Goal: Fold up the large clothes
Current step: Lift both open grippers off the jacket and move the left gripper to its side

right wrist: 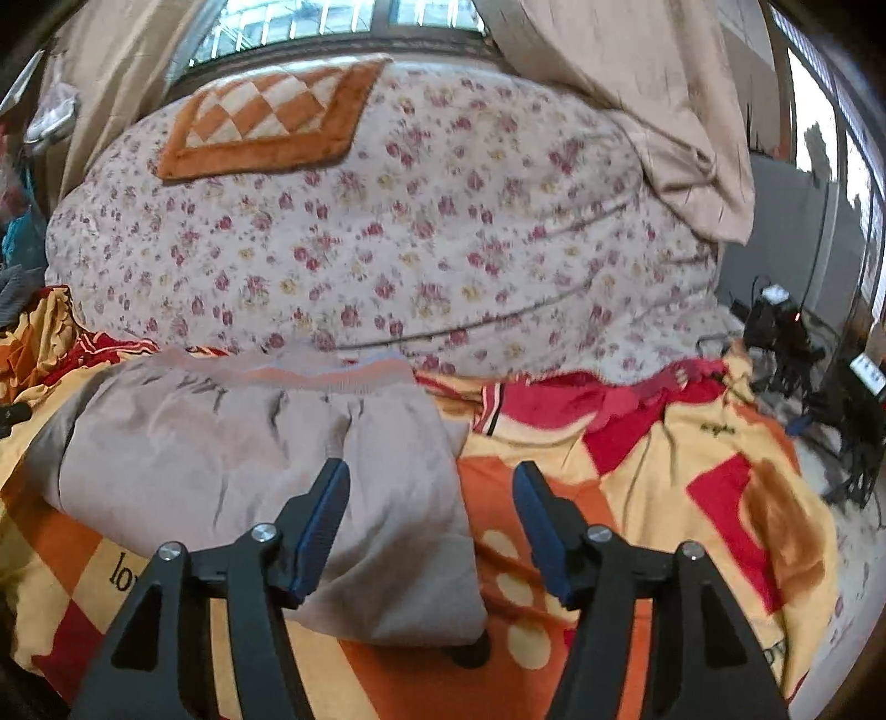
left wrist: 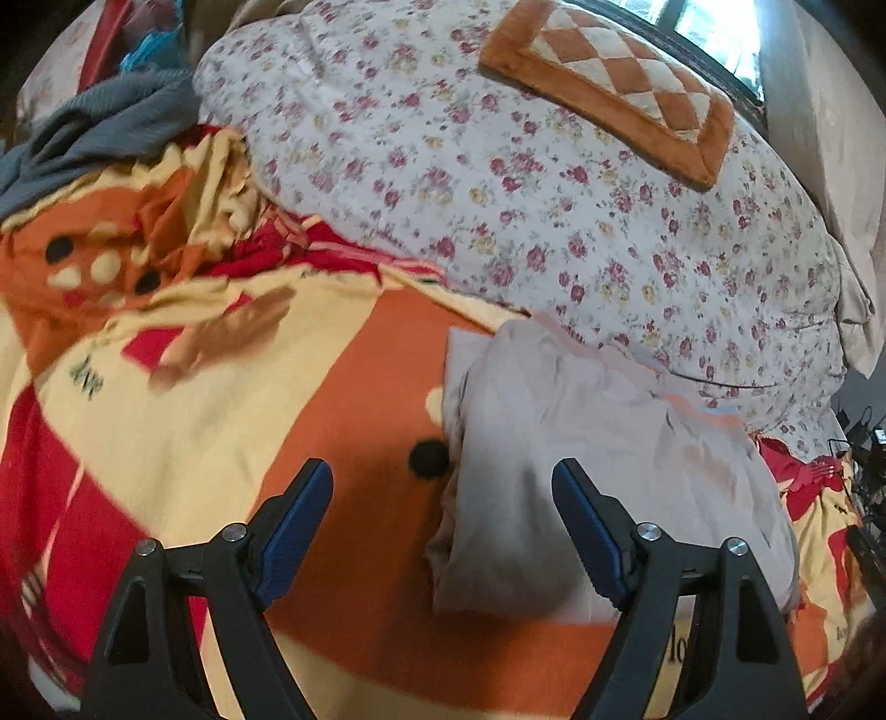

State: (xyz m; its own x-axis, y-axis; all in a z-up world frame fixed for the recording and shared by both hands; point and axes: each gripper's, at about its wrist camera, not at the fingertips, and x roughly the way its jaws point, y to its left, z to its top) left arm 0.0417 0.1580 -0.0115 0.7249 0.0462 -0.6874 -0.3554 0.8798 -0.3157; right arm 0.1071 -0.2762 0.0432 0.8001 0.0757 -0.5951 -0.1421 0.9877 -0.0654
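Both grippers point forward and downward over the bed, above the orange, yellow and red blanket (left wrist: 343,387).

The left gripper (left wrist: 443,487) has its jaws spread wide, nothing between the blue pads (left wrist: 296,526). Under it lies bare orange blanket with a black dot, and the left edge of the folded garment (left wrist: 598,443) shows just below the gap — its right finger is over the cloth, its left finger over the blanket. No pad presses on the fabric.

The right gripper (right wrist: 432,493) likewise has its jaws apart, somewhat narrower than the left pair. Its left finger hangs over the right part of the folded garment (right wrist: 249,443), its right finger over the blanket (right wrist: 664,443); the garment's right edge runs through the gap. The cloth lies loose, not pinched.

The garment — pale greyish-pink, with a striped waistband at its far edge — lies folded into a compact bundle on the blanket, just in front of the floral quilt (right wrist: 387,238). A checked orange cushion (left wrist: 614,77) lies on top of the quilt, near the window (right wrist: 343,16). A grey knit cloth (left wrist: 99,133) lies heaped at the far left in the left wrist view.
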